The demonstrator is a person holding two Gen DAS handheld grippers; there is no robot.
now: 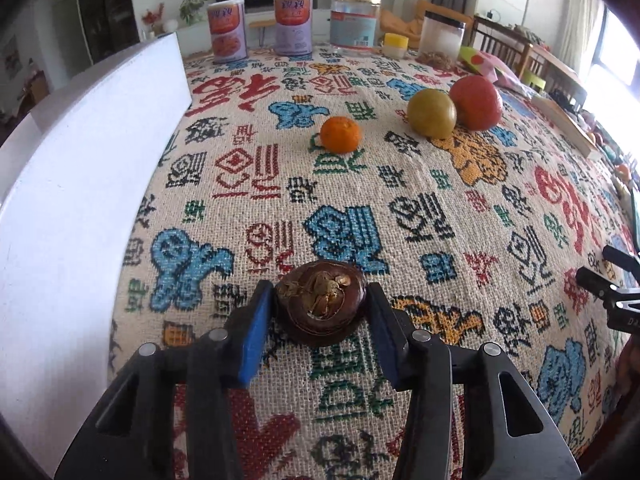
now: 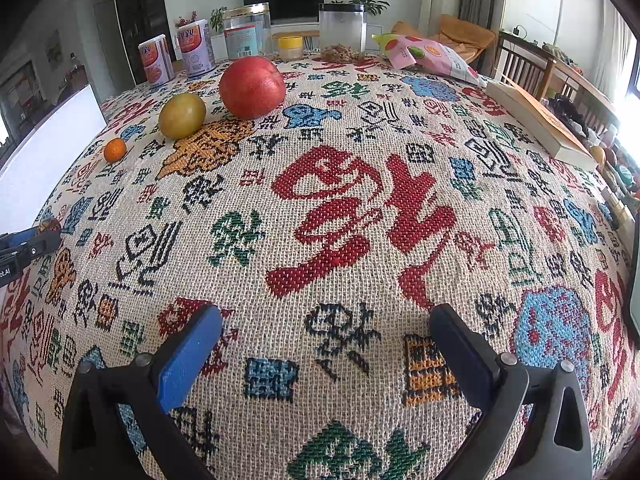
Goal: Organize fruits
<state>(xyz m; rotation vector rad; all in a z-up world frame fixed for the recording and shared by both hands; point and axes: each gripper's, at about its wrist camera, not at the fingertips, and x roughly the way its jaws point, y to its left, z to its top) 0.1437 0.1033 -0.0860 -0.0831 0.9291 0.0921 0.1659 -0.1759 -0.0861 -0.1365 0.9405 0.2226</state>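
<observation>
My left gripper [image 1: 320,300] is shut on a dark brown round fruit [image 1: 320,302], held low over the patterned tablecloth. A small orange [image 1: 341,135], a yellow-green fruit [image 1: 432,113] and a big red fruit [image 1: 476,103] lie in a row farther back. The right wrist view shows the same row: orange [image 2: 115,149], yellow-green fruit [image 2: 182,115], red fruit [image 2: 252,87]. My right gripper [image 2: 326,320] is open and empty above the cloth. The left gripper shows at the left edge of that view [image 2: 36,236].
A white box [image 1: 80,200] stands along the left side of the table. Cans [image 1: 227,32], jars [image 1: 354,24] and a small yellow-lidded pot [image 1: 396,45] line the far edge. A snack bag [image 2: 428,56] and a book [image 2: 540,120] lie at the right.
</observation>
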